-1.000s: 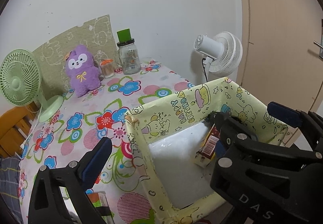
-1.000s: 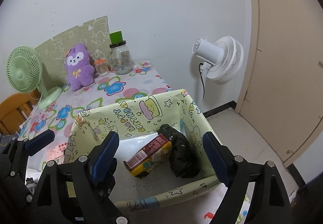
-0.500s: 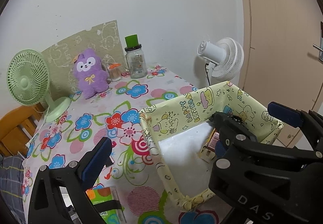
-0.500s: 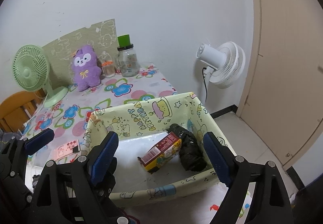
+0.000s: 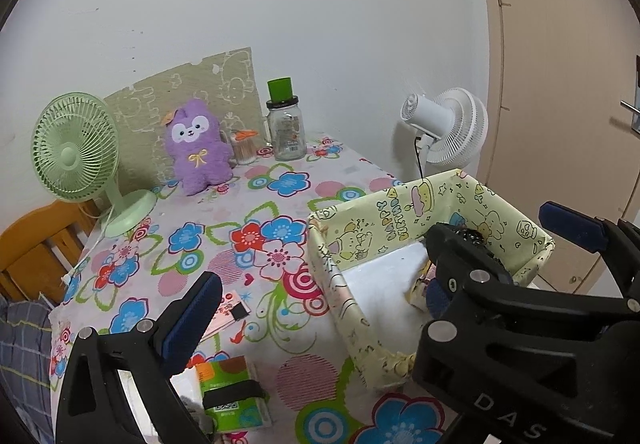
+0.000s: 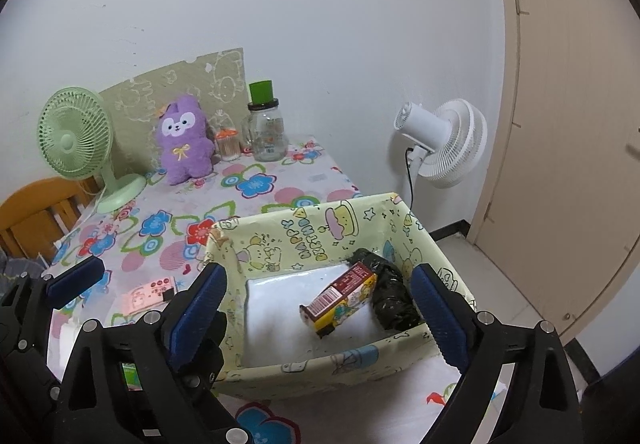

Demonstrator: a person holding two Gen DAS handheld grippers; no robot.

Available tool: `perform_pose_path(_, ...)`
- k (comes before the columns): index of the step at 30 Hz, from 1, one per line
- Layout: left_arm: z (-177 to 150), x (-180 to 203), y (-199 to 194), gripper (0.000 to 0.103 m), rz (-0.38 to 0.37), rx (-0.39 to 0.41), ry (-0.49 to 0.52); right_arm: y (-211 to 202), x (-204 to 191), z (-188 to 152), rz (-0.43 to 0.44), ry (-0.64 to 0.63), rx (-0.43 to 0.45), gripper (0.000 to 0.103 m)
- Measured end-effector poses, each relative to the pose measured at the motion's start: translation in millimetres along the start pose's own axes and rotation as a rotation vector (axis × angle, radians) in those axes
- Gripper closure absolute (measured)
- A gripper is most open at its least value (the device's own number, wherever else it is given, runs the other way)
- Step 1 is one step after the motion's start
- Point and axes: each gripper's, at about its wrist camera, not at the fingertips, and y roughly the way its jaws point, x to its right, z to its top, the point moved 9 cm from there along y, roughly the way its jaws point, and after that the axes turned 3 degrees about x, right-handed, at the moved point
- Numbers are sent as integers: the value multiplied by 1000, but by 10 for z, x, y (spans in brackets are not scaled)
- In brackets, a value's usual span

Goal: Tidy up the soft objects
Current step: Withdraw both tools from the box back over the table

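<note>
A yellow cartoon-print box (image 6: 320,240) stands at the table's near right corner; it also shows in the left wrist view (image 5: 360,228). Inside it lie a brown-and-yellow carton (image 6: 340,296) and a black crumpled bag (image 6: 390,292). A purple plush toy (image 5: 198,146) sits upright at the table's back; it also shows in the right wrist view (image 6: 182,140). My left gripper (image 5: 380,272) is open and empty, to the left of the box. My right gripper (image 6: 320,312) is open and empty, above the box's near side.
On the floral tablecloth stand a green fan (image 5: 76,156), a glass jar with a green cap (image 5: 285,126) and a small toothpick jar (image 5: 244,146). A pink card (image 5: 228,308) and a green packet (image 5: 230,392) lie near the front. A white fan (image 6: 444,142) stands by the door.
Both grippers have drawn back and up from the box, so more of the table and the near packet show. Both stay open; the box's contents have not moved.
</note>
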Motion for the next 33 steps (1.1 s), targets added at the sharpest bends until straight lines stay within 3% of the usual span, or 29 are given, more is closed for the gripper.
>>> perform_pose_path(33, -143, -601, -408, 0, 55, 41, -69, -327, -626, 28, 47, -56, 70, 0)
